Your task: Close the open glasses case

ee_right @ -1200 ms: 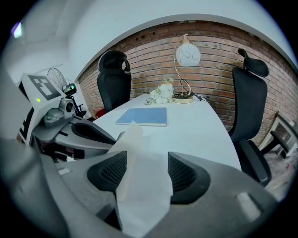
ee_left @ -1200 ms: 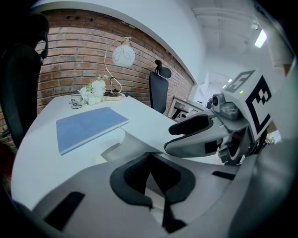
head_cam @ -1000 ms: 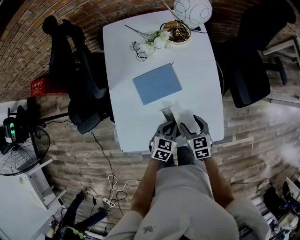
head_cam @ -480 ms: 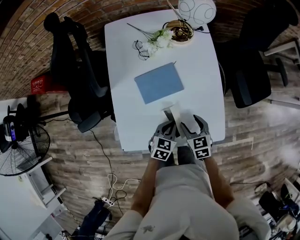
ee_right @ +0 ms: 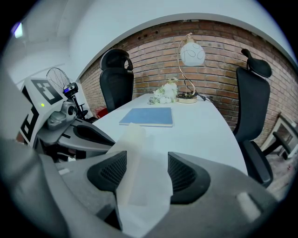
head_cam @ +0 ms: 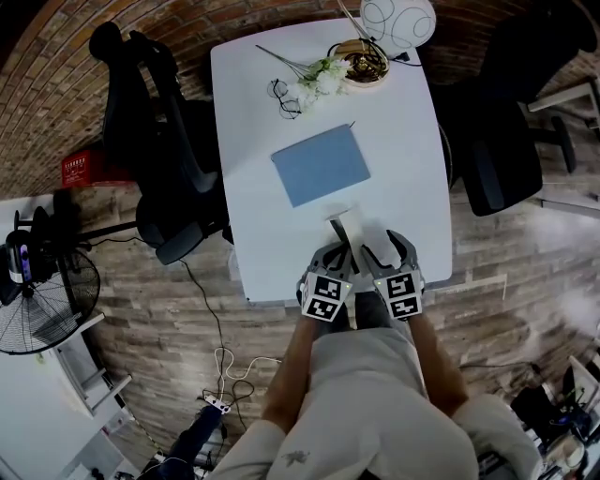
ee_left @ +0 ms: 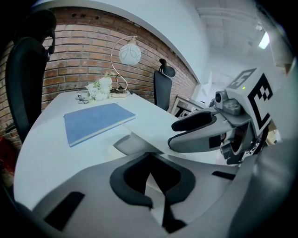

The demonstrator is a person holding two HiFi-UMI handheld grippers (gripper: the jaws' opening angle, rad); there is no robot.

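At the near edge of the white table (head_cam: 272, 234), the pale glasses case (head_cam: 349, 227) lies lengthwise with its lid raised, and both of my tools are on its near end. My left gripper (head_cam: 337, 249) has its jaws drawn in to a narrow slit, with a thin pale strip of the case pinched between the black pads. My right gripper (head_cam: 386, 246), just beside it on the right, keeps its jaws wider; the case's pale flap stands in that gap and meets both ribbed pads. Just beyond the case, toward the far side, a blue notebook (head_cam: 321, 166) lies flat and slightly askew. At the far end of the table sit a pair of spectacles (head_cam: 281, 97), a spray of white flowers (head_cam: 317, 80) and a lamp with a round white shade (head_cam: 398, 21). Black office chairs stand on the left (head_cam: 155, 141) and the right (head_cam: 497, 122) of the table.
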